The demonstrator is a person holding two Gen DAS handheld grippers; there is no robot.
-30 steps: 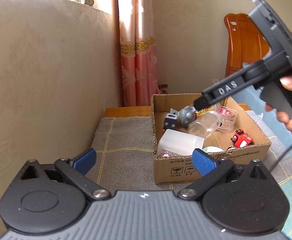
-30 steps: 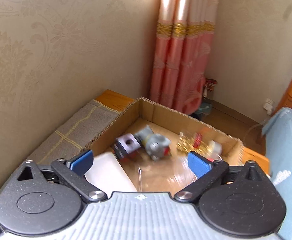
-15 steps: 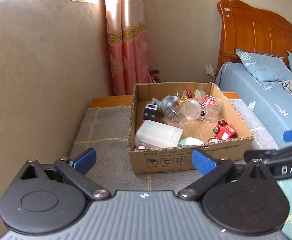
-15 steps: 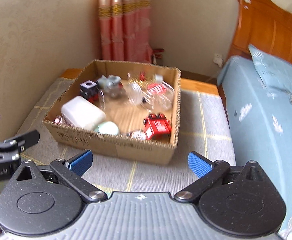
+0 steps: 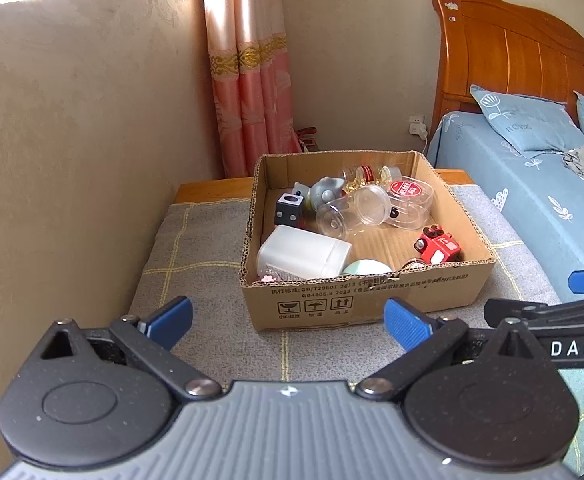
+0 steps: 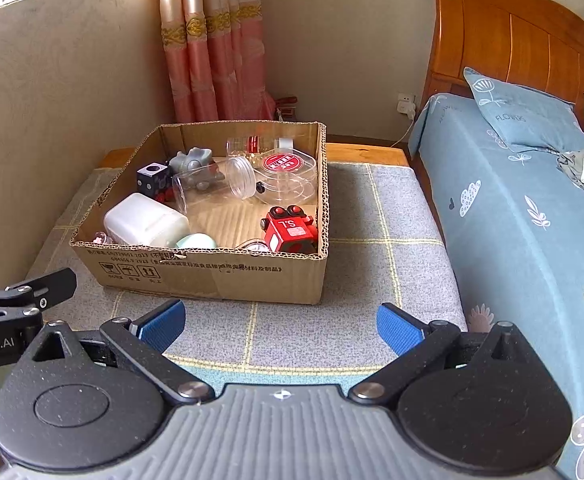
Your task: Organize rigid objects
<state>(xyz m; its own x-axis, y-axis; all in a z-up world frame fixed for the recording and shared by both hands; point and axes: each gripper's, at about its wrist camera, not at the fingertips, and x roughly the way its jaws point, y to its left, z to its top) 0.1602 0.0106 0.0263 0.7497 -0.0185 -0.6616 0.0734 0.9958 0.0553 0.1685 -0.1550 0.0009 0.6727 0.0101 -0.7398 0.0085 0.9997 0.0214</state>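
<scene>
- Your left gripper (image 5: 288,322) hangs short of the cardboard box (image 5: 368,294), jaws spread wide, nothing between the blue pads.
- Your right gripper (image 6: 280,324) sits likewise on the near side of the box, jaws wide apart and empty; each tool shows at the edge of the other's view.
- The box rests on a grey checked mat (image 6: 388,216) — bed (image 6: 524,208) to its right, wall to its left.
- Inside the box, near left: a white plastic container (image 6: 148,222) lying on its side, with a pale green rounded item (image 6: 196,241) just beside it at the front wall.
- Near right corner: a red toy vehicle (image 6: 290,232).
- Centre: a clear jar (image 6: 216,182) on its side, touching a grey figurine (image 6: 194,160) behind it; a black cube (image 6: 153,178) stands to the left.
- Right rear: a clear round tub with a red label (image 6: 288,170).
- Against the back wall lies a small clear bottle with a red band (image 6: 252,145); its contents look gold in the left view, though this is too small to confirm.
</scene>
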